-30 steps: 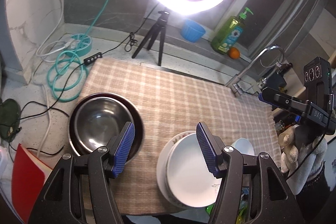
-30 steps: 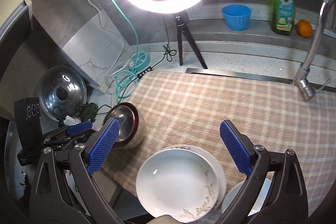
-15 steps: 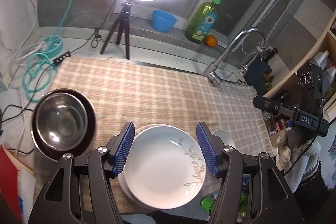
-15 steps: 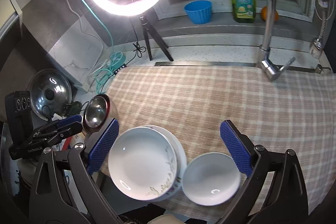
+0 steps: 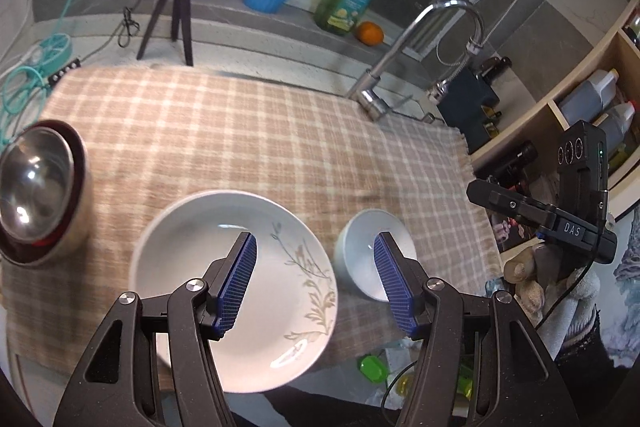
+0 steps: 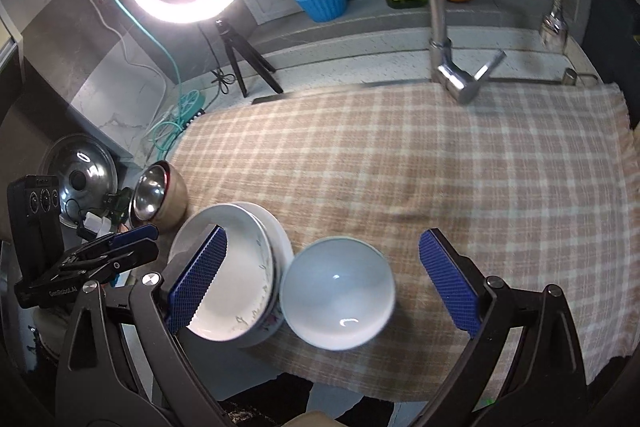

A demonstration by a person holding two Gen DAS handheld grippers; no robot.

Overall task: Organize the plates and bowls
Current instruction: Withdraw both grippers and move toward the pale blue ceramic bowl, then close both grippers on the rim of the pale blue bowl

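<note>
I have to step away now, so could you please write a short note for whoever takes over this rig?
Left tool: open, empty, above the gap between the stacked plates and the small white bowl.
Right tool: open wide, empty, the small white bowl lying between its fingers, untouched.
Things: the plates sit stacked at the near edge of the checked cloth, white bowl beside them, steel bowl nested in a dark one at the cloth's left end.
Done: nothing gripped yet.
Left: probably pick up the white bowl and group it with the other dishes.
</note>
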